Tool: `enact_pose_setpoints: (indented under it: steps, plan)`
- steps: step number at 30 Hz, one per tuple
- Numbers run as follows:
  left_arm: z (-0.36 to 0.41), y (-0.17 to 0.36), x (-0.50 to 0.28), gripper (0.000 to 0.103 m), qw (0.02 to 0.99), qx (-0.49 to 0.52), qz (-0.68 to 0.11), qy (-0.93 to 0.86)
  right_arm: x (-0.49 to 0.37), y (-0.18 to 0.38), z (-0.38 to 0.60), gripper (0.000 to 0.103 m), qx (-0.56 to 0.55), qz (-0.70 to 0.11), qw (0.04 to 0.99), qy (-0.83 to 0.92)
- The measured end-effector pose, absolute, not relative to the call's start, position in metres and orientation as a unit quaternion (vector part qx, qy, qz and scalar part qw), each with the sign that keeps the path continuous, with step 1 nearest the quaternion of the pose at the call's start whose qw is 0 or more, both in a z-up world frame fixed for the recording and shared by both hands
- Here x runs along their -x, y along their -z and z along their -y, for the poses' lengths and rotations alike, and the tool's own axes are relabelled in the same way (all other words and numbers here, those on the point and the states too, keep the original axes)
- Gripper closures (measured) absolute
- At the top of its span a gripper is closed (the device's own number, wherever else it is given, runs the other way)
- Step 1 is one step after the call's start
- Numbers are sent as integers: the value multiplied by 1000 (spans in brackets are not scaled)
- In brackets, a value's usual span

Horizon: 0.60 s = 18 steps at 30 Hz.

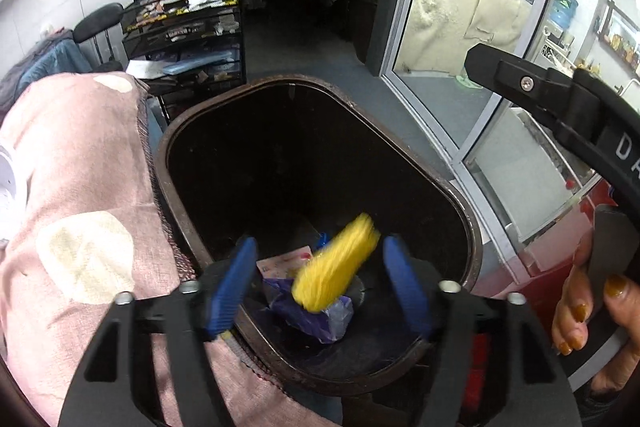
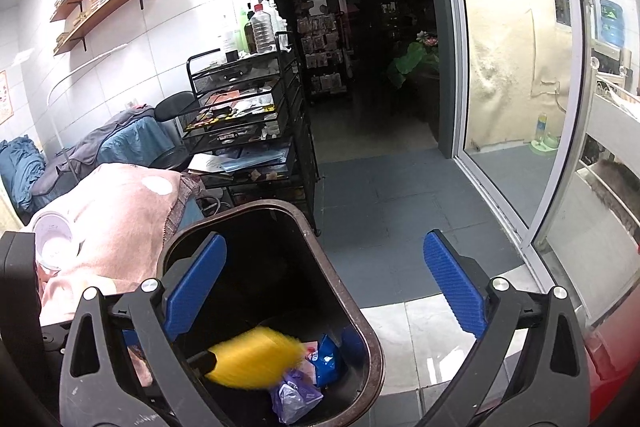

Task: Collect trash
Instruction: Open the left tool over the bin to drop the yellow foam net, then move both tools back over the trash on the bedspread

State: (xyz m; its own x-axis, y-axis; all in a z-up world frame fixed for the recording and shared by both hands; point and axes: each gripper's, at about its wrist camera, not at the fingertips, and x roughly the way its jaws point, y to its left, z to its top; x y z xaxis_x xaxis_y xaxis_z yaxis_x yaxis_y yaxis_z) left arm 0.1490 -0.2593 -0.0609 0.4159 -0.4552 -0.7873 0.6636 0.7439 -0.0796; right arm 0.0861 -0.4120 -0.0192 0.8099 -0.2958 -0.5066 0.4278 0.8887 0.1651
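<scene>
A dark brown trash bin (image 1: 472,227) stands open below both grippers and also shows in the right wrist view (image 2: 372,347). A blurred yellow piece of trash (image 1: 336,263) is in mid-air between the open fingers of my left gripper (image 1: 320,287), over the bin; it shows in the right wrist view (image 2: 256,359) too. A purple plastic bag (image 1: 320,315), a pink packet (image 1: 284,261) and a blue wrapper (image 2: 326,357) lie at the bin's bottom. My right gripper (image 2: 324,287) is open and empty above the bin's right rim.
A pink cloth-covered surface (image 1: 80,207) lies left of the bin with a white cup (image 2: 54,243) on it. A black mesh trolley (image 2: 248,119) with bottles stands behind. A glass sliding door (image 2: 516,107) is to the right. Grey floor tiles (image 2: 400,219) lie beyond.
</scene>
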Motion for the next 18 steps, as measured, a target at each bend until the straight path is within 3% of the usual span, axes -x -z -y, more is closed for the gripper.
enact_pose_setpoints:
  steps: [6, 18]
  plan:
    - [259, 59, -150, 17, 838, -129, -417, 328, -88, 19, 413, 5, -128, -243, 940, 203]
    - [228, 29, -131, 13, 866, -103, -370, 320, -92, 22, 404, 5, -114, -252, 943, 184]
